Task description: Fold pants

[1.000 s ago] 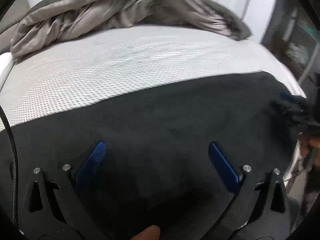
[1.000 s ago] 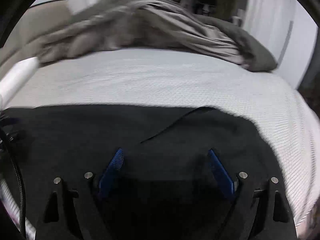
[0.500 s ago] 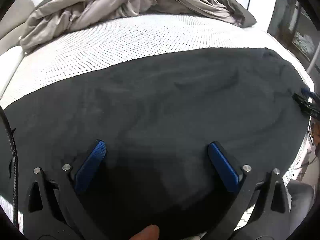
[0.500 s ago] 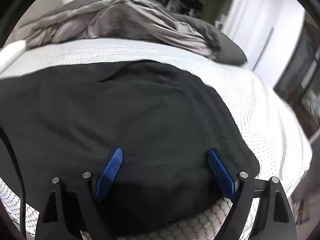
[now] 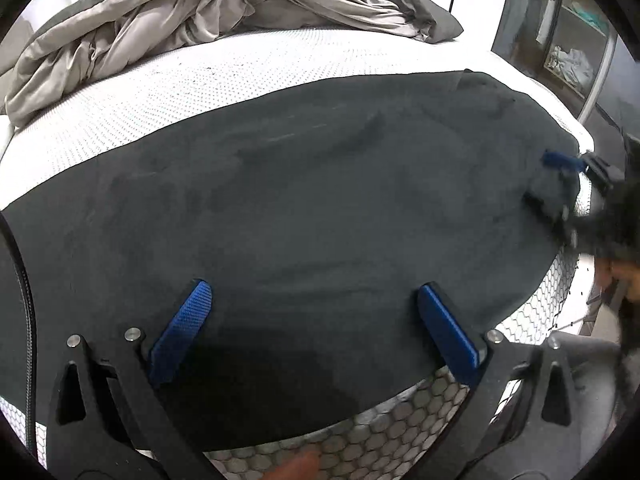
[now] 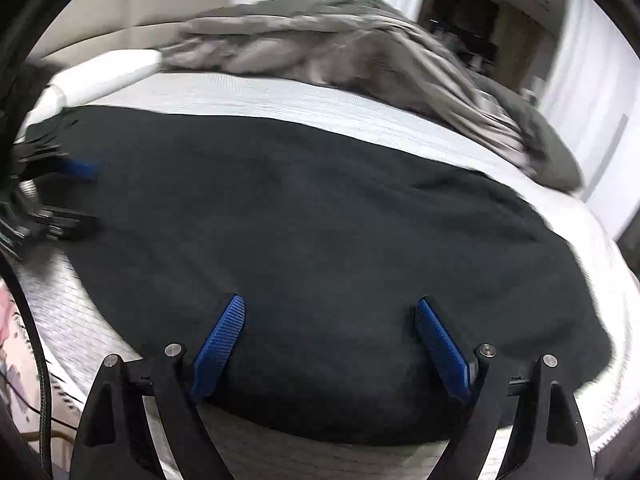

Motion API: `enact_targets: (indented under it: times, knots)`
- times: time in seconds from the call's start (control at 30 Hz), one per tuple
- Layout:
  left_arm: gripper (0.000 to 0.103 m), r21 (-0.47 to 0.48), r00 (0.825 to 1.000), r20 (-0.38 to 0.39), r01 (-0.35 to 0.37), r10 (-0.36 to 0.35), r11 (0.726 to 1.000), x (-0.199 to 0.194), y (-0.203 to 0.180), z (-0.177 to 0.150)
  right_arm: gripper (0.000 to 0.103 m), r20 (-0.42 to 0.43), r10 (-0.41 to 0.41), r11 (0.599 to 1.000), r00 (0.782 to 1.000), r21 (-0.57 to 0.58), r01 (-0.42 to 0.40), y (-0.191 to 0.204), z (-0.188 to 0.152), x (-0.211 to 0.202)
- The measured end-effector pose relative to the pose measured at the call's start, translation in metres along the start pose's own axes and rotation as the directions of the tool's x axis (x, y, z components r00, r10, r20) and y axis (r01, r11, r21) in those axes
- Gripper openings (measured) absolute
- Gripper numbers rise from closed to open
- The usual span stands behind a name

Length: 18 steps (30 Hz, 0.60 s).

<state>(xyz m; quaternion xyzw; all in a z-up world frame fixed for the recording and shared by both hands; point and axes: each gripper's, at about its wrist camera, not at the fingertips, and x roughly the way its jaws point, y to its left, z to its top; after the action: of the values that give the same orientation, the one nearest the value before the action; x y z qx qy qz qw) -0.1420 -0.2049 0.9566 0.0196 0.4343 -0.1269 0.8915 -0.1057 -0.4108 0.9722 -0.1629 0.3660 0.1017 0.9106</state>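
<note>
The black pants [image 5: 320,200] lie flat on the bed [image 5: 200,92], and both the left gripper [image 5: 316,312] and right gripper [image 6: 330,332] hang over them with jaws wide apart, holding nothing

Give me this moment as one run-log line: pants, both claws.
pants: flat on bed | left claw: open, above near edge | right claw: open, above near edge | held: nothing

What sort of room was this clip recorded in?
Most likely a bedroom: a white textured mattress carries a rumpled grey-beige duvet, with black pants spread across it.
</note>
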Motion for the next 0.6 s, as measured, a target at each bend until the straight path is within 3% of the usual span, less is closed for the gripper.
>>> enact_targets:
  times: [0.07,0.13,0.17,0.23,0.27,0.37,0.47,0.6]
  knots:
    - [0.103,-0.006,1.0,-0.001,0.008,-0.008,1.0,0.001,0.003,-0.004,0.088,-0.01,-0.122,0.991,0.993,0.048,0.122,-0.042,-0.008,0.002]
    - [0.103,-0.006,1.0,0.005,0.013,-0.013,1.0,0.003,0.013,-0.003,0.088,-0.057,-0.28,0.949,0.958,0.133,0.286,-0.093,-0.021,0.008]
    - [0.103,-0.004,1.0,0.007,0.017,-0.016,1.0,0.006,0.019,-0.003,0.089,-0.081,-0.301,0.931,0.95,0.188,0.311,-0.115,-0.028,0.011]
    - [0.103,-0.004,1.0,0.003,0.015,-0.015,1.0,0.007,0.024,-0.001,0.09,-0.11,-0.209,0.922,0.972,0.308,0.233,-0.145,-0.032,0.014]
    - [0.103,-0.008,1.0,-0.006,0.009,-0.009,1.0,0.006,0.026,0.001,0.091,-0.105,-0.202,0.919,0.974,0.324,0.226,-0.149,-0.029,0.011]
    - [0.102,-0.019,1.0,0.016,0.007,-0.006,1.0,-0.009,0.034,0.016,0.091,-0.023,-0.269,0.918,0.963,0.295,0.264,-0.132,-0.013,-0.016]
    - [0.102,-0.009,0.999,0.05,-0.006,0.006,1.0,-0.017,0.036,0.036,0.091,0.056,-0.177,0.946,0.983,0.284,0.154,-0.116,0.006,-0.03]
    - [0.102,0.041,0.998,0.02,-0.068,0.067,0.997,0.005,0.036,0.059,0.091,-0.008,-0.039,0.99,0.999,0.133,0.04,-0.073,0.035,0.006]
